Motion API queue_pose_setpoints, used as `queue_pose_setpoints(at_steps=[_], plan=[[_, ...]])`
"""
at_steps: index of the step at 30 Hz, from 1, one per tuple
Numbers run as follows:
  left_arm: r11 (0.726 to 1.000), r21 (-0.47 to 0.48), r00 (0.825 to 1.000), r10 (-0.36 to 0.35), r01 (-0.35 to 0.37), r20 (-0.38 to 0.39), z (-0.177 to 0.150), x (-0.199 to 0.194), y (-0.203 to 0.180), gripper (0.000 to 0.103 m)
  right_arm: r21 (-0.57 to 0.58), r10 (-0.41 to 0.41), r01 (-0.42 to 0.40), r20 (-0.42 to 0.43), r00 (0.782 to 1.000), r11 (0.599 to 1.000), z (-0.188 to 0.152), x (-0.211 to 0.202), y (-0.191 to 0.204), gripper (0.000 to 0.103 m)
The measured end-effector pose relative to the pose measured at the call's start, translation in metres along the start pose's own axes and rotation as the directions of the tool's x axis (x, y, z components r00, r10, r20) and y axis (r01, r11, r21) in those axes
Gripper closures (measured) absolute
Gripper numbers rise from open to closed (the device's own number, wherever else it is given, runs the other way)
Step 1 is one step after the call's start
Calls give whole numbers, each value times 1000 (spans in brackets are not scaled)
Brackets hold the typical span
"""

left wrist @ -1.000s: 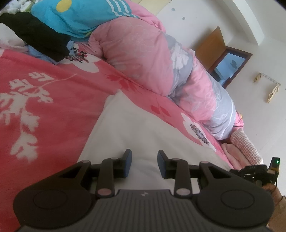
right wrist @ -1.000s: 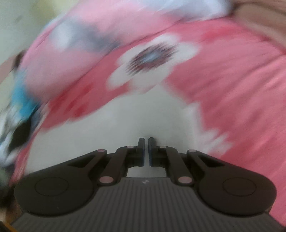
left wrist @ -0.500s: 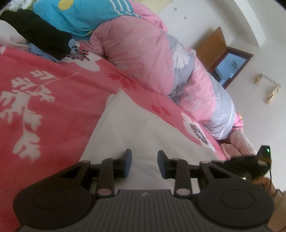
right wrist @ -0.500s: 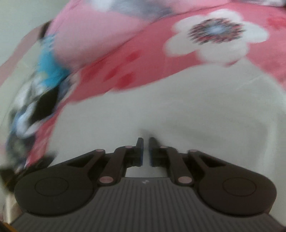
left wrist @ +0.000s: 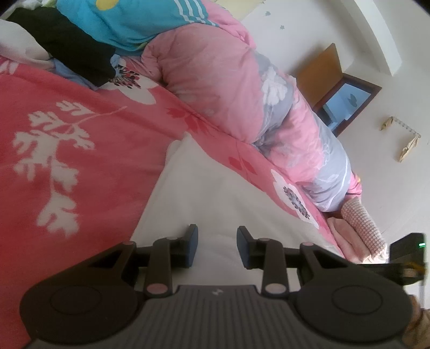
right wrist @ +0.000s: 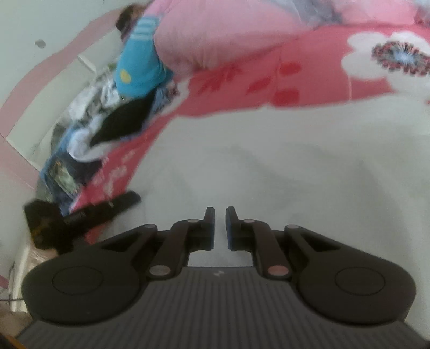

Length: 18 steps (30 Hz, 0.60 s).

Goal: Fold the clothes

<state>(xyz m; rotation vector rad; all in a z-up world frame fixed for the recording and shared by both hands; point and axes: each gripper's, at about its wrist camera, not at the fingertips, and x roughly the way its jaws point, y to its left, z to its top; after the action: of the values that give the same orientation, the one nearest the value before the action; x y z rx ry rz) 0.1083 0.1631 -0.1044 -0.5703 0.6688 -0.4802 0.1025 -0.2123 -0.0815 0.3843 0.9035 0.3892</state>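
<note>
A white garment (left wrist: 215, 198) lies spread flat on a bed, over a red blanket (left wrist: 67, 150) printed with white leaves and flowers; one corner of the cloth points toward the far side. The left claw (left wrist: 217, 245) hovers over the near part of the garment, its fingers set well apart with nothing between them. The right claw (right wrist: 220, 228), seen in a blurred frame, is over the same white garment (right wrist: 282, 166), its fingers drawn to a narrow gap with only a slit between the pads; whether any cloth is caught there cannot be told. Beyond the garment, a rolled pink and grey quilt (left wrist: 242, 96) runs along the far edge of the blanket. At far left, a heap of clothes holds a blue top with white stripes (left wrist: 129, 24) and a black garment (left wrist: 67, 51). At the right, a wooden-framed doorway (left wrist: 346, 102) opens in a white wall.
</note>
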Motion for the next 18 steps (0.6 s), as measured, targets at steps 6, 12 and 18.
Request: queue_pose_setpoints(at_steps=[6,12,18], plan=[[1000,-7,1000,-1,1,11,-1,-10,6,68,124,-220,200,172,960,972,13,-15,-19,93],[1000,-10,1000,-7,8,12,-1,-16,11,67,-74,-97,109,149,984,991,-16,11,49,93],[1000,-5,1000,10,-10,29,-1,-24,13,65,-303,-132,185,187,973,935,-55,25,105,93]])
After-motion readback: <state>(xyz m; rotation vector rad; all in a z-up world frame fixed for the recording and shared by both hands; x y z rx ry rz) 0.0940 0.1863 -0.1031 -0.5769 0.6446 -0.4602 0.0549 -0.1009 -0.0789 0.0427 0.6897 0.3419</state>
